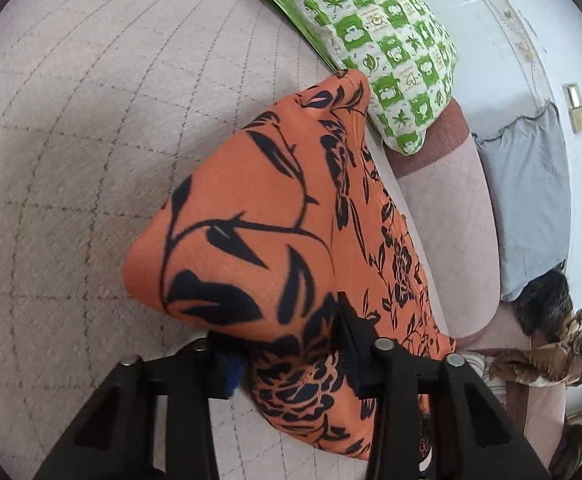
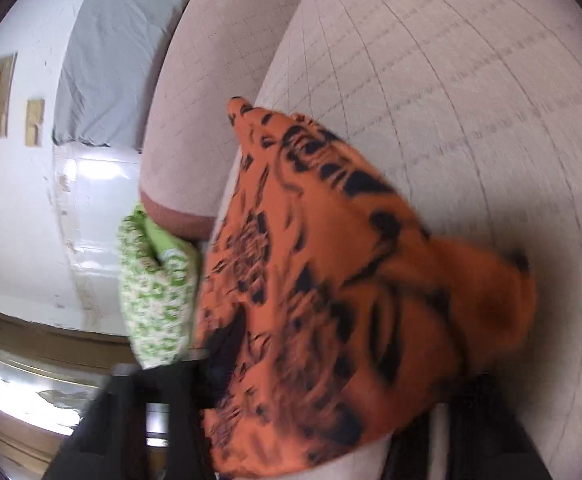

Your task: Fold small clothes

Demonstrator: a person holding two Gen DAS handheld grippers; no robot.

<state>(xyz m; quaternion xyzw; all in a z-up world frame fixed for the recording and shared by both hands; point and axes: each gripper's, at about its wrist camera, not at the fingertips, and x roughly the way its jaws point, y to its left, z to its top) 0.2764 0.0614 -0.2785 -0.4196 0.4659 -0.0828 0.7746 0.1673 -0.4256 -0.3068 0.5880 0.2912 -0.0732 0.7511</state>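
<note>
An orange garment with a black floral print (image 1: 275, 216) is held up over a pale quilted bed cover (image 1: 71, 140). My left gripper (image 1: 291, 356) is shut on the garment's near edge; the cloth bunches between its black fingers and drapes forward. In the right wrist view the same garment (image 2: 331, 280) is blurred and fills the middle. My right gripper (image 2: 331, 392) is shut on it, with the cloth hiding most of both fingers. The garment hangs above the quilted cover (image 2: 471, 100).
A green and white patterned pillow (image 1: 387, 40) lies beyond the garment, also in the right wrist view (image 2: 155, 292). A grey sheet (image 1: 531, 200) and white wall sit at the bed's side. Brown and dark fabric items (image 1: 551, 336) lie at the right edge.
</note>
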